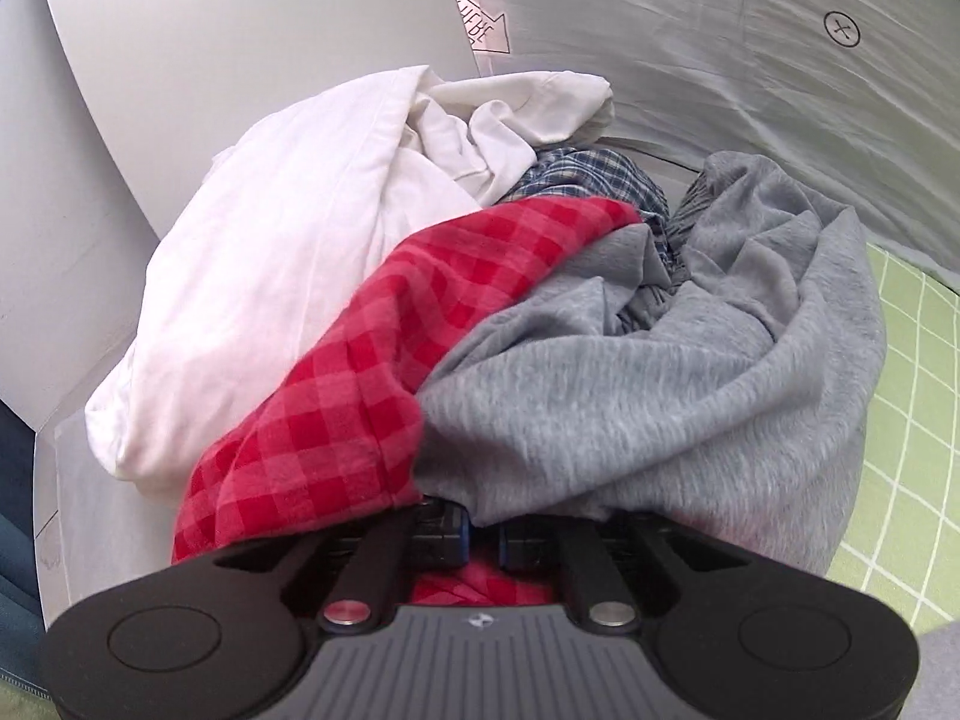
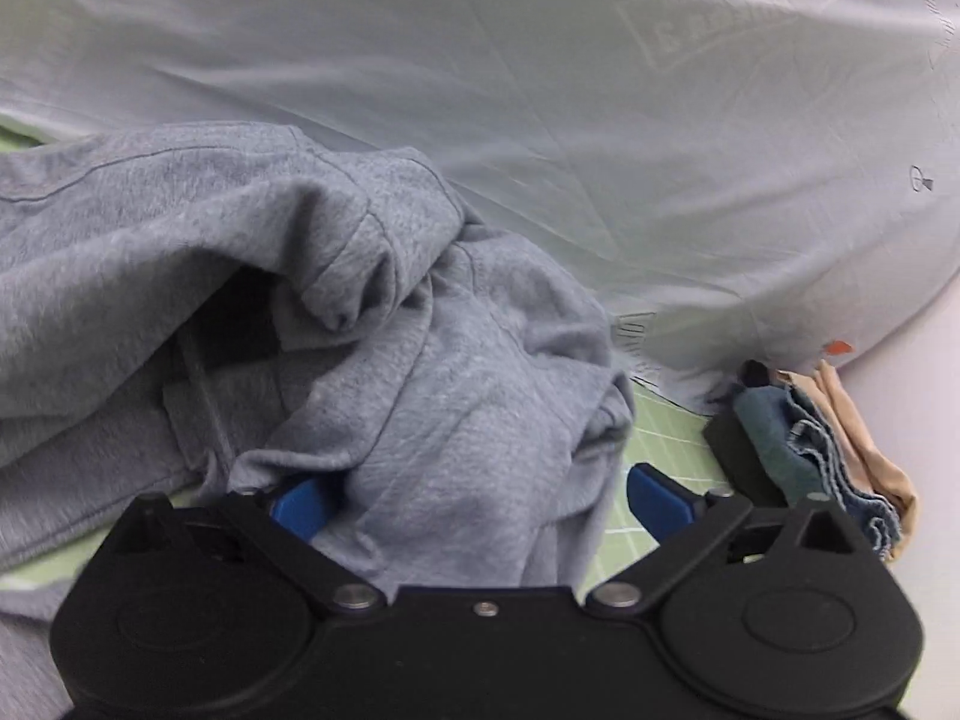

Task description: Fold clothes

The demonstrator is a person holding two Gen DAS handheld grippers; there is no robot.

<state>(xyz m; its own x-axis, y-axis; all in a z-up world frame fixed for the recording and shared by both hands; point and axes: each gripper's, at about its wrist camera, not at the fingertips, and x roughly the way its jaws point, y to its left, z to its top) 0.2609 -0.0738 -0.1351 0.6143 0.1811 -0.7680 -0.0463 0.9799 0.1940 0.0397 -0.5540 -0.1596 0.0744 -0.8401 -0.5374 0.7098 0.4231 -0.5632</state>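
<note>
In the left wrist view a heap of clothes fills the middle: a white garment (image 1: 288,276), a red checked cloth (image 1: 372,372), a grey sweatshirt (image 1: 660,390) and a blue plaid piece (image 1: 594,177) behind. My left gripper (image 1: 483,534) sits at the heap's near edge, its jaws close together under the red and grey cloth; what they pinch is hidden. In the right wrist view the grey sweatshirt (image 2: 360,312) lies crumpled on the green grid mat (image 2: 666,438). My right gripper (image 2: 480,504) is open, its blue pads (image 2: 657,495) either side of a grey fold.
A pale sheet with carrot prints (image 2: 600,90) rises behind the sweatshirt. Folded denim and beige cloth (image 2: 828,456) lie at the right on a black block. A grey board (image 1: 210,60) stands behind the heap, and the green mat (image 1: 912,390) shows at right.
</note>
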